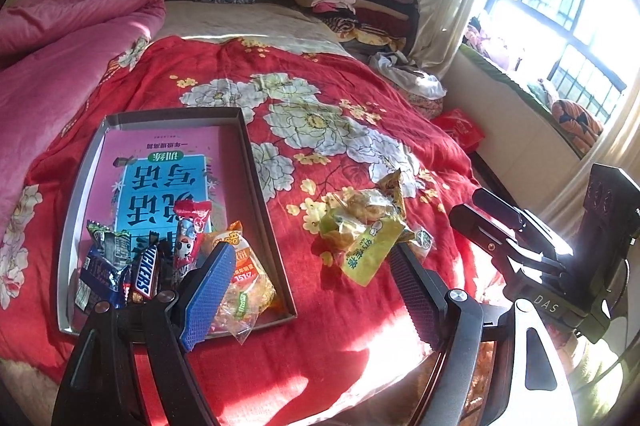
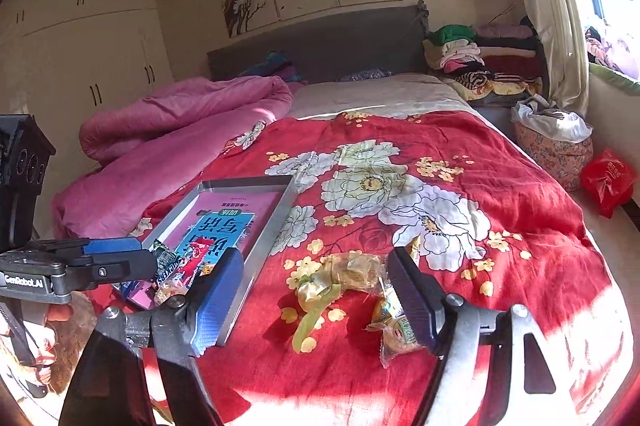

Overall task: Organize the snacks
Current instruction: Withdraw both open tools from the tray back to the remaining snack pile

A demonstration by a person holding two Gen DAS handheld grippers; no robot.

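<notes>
A shallow grey tray (image 1: 256, 165) lies on the red floral bedspread and also shows in the right wrist view (image 2: 260, 246). It holds a pink and blue book (image 1: 168, 177) and several snacks at its near end: Snickers bars (image 1: 142, 272), a red wrapped candy (image 1: 190, 230) and an orange pastry packet (image 1: 244, 286). Two yellow-green snack packets (image 1: 364, 226) lie on the bedspread right of the tray; the right wrist view shows them (image 2: 340, 278) with another packet (image 2: 394, 322) beside its right finger. My left gripper (image 1: 312, 290) is open and empty near the tray's front. My right gripper (image 2: 316, 298) is open and empty just before the loose packets.
A pink quilt (image 1: 60, 45) is heaped at the left of the bed. Folded clothes (image 1: 352, 5) are stacked at the headboard's right. A red bag (image 2: 608, 181) sits beside the bed, near the window. The right gripper's body (image 1: 560, 254) is at the left view's right.
</notes>
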